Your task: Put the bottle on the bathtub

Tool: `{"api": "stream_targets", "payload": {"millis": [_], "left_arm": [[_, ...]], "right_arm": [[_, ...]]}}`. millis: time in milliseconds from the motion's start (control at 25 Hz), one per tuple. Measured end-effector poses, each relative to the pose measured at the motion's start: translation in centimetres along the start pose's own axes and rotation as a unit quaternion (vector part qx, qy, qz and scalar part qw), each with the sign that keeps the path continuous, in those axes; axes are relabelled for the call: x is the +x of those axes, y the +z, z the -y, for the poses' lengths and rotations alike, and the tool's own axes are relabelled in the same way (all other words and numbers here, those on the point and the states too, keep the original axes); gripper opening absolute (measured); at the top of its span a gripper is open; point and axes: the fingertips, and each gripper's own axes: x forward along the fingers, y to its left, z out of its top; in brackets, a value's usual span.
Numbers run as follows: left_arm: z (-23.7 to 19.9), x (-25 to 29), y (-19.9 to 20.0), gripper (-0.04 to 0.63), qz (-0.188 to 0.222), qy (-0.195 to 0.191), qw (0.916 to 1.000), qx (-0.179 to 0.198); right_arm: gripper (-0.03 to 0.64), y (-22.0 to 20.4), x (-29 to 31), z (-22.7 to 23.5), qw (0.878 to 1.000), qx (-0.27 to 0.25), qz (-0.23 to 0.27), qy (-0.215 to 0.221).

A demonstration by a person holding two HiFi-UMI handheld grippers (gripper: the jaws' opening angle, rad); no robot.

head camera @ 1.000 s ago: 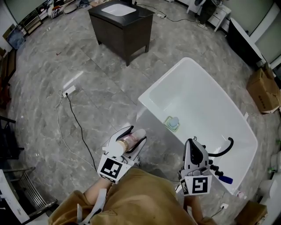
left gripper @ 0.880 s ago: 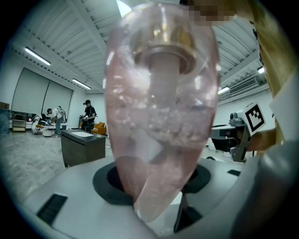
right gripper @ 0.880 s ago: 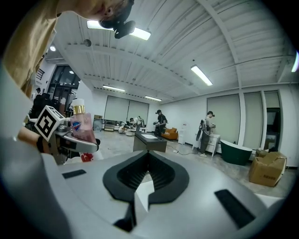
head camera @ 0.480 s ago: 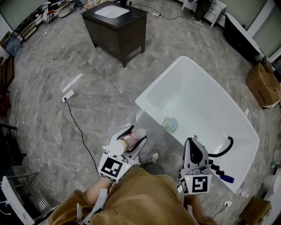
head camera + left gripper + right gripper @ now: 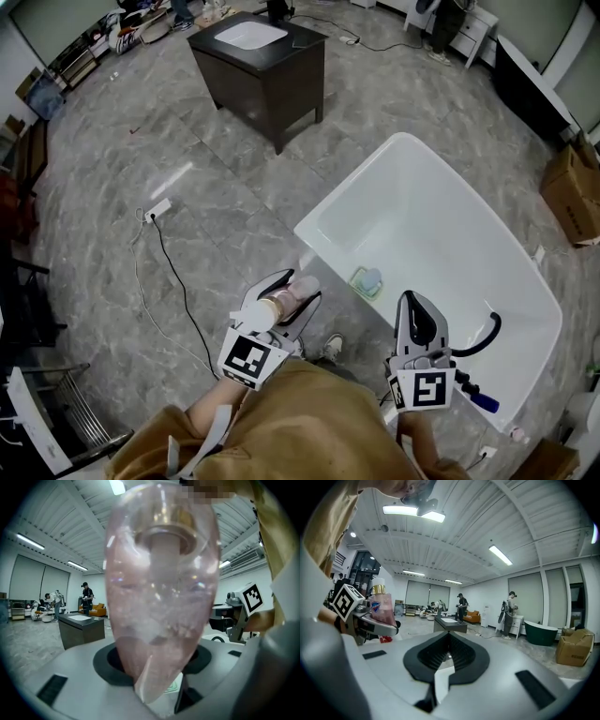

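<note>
A clear pink bottle (image 5: pixel 278 303) with a gold collar lies between the fingers of my left gripper (image 5: pixel 289 292), which is shut on it. The bottle (image 5: pixel 161 588) fills the left gripper view. It hangs over the grey floor, just short of the near left corner of the white bathtub (image 5: pixel 330 192). My right gripper (image 5: pixel 413 307) is level beside the tub's near rim, shut with nothing in it; its jaws (image 5: pixel 447 670) meet. The right gripper view shows the bottle (image 5: pixel 384 609) off to its left.
Inside the tub lie a green soap dish (image 5: pixel 368 281) and a black hose (image 5: pixel 483 333). A dark vanity with a white basin (image 5: pixel 262 61) stands beyond. A power strip and cable (image 5: pixel 157 210) cross the floor at left. A cardboard box (image 5: pixel 574 192) is at right.
Both grippers have been carried along together, and the tub and vanity have shifted slightly in the head view. The bottle stays in the left gripper; the right stays shut.
</note>
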Motion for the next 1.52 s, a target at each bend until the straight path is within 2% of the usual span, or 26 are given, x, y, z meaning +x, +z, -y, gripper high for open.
{"api": "stream_targets", "payload": {"millis": [520,920,1520], "left_arm": [[-2.8,4.3,-3.1,0.239,-0.025,0.013,0.9995,0.009],[-5.2,8.9,-8.8,0.239,-0.054,0.016,0.9982,0.017],[-6.8,15.8,-16.6,0.239,-0.077,0.015,0.9968,0.017]], "right_arm": [[0.006,-2.3,2.4,0.3,0.999,0.003,-0.028,0.020],[0.006,-6.4,4.0,0.4,0.998,0.001,-0.064,0.028],[0.006,-11.6,7.5,0.6,0.996,-0.002,-0.084,0.031]]}}
